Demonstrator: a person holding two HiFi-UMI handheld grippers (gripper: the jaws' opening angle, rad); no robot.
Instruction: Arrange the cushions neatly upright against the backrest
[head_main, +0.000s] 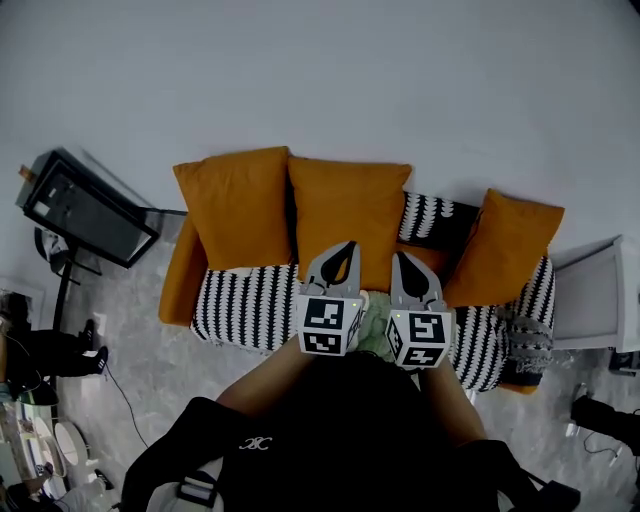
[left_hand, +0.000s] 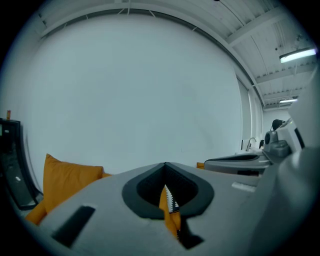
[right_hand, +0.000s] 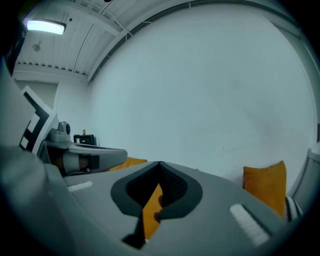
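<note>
Two clenched-shut tools, left gripper (head_main: 345, 247) and right gripper (head_main: 401, 257), hang over the striped sofa seat (head_main: 240, 305); orange cushions (head_main: 345, 210) stand just beyond them, pale wall (head_main: 400, 80) behind.

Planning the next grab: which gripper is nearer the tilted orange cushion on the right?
Right. The right gripper is just left of the tilted cushion; the left gripper is farther left, before the middle cushion.

Three orange cushions (head_main: 349, 215) upright, striped cushion (head_main: 428, 216) between

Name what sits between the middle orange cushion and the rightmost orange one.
A black-and-white patterned cushion lies there, shown in the head view.
</note>
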